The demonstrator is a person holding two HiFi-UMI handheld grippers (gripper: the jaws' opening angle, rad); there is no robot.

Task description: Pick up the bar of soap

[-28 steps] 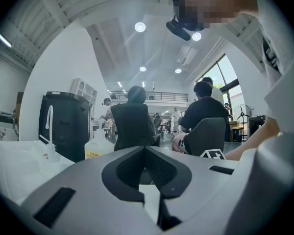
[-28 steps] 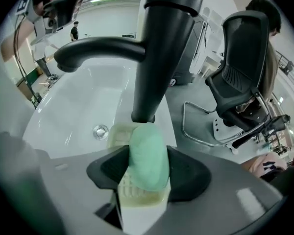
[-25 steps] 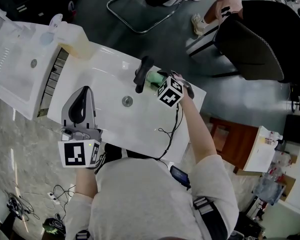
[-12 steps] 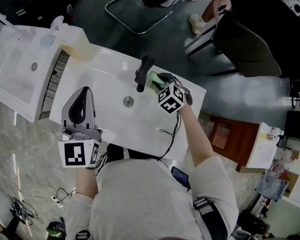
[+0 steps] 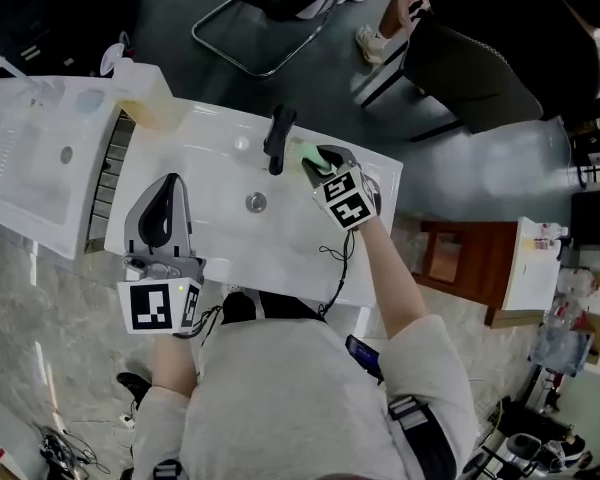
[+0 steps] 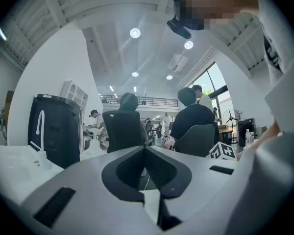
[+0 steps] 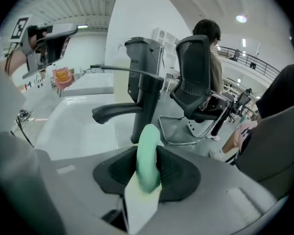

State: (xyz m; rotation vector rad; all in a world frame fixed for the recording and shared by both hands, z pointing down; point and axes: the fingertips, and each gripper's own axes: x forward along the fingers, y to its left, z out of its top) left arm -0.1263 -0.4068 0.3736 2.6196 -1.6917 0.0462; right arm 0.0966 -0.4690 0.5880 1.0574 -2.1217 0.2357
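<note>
Head view: your right gripper [image 5: 317, 156] pinches the green bar of soap [image 5: 304, 154] just beside the black faucet [image 5: 276, 138], at the far edge of the white washbasin [image 5: 210, 243]; your left gripper [image 5: 166, 183] is at the basin's left part; grey floor beyond.

Left gripper view: jaws pressed together, nothing between; seated people [image 6: 196, 111] under ceiling lights.

Right gripper view: soap [image 7: 148, 153] stands on edge between the pads; long axis along the jaws, rounded end towards the faucet [image 7: 146, 102]; office chair [image 7: 198, 72] behind.
</note>
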